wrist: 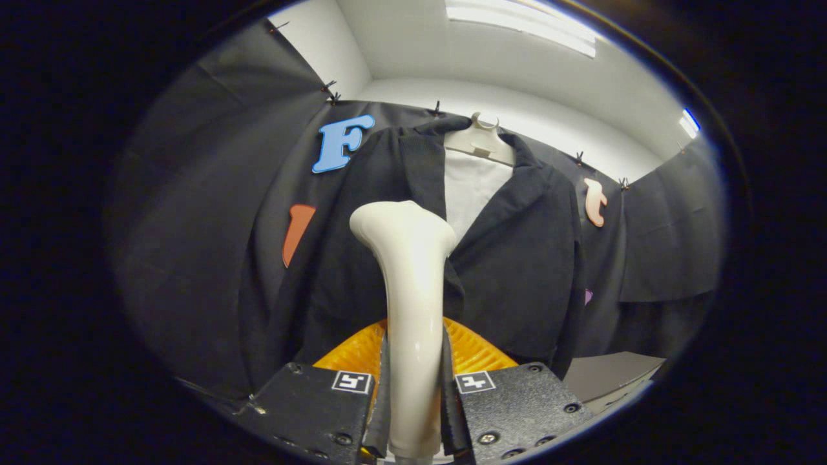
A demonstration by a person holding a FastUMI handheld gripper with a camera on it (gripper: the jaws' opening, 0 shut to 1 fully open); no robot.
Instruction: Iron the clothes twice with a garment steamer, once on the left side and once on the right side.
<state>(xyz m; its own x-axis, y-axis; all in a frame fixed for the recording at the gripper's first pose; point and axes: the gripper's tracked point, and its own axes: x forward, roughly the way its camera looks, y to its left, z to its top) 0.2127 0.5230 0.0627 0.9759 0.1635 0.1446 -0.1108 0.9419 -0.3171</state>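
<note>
My gripper [413, 387] is shut on the handle of a cream garment steamer [408, 271], both fingers pressing its sides. The steamer stands upright between the fingers, and its head rises in front of a dark jacket [517, 258]. The head sits over the jacket's left front panel, close to the lapel; whether it touches the cloth I cannot tell. The jacket hangs open on a white hanger [479, 142] against the booth wall, with a white lining or shirt [468, 187] showing in the opening.
Black cloth walls close the booth on both sides and behind the jacket. A grey surface [614, 374] lies low to the right of the fingers. Ceiling lights [523, 26] glow above.
</note>
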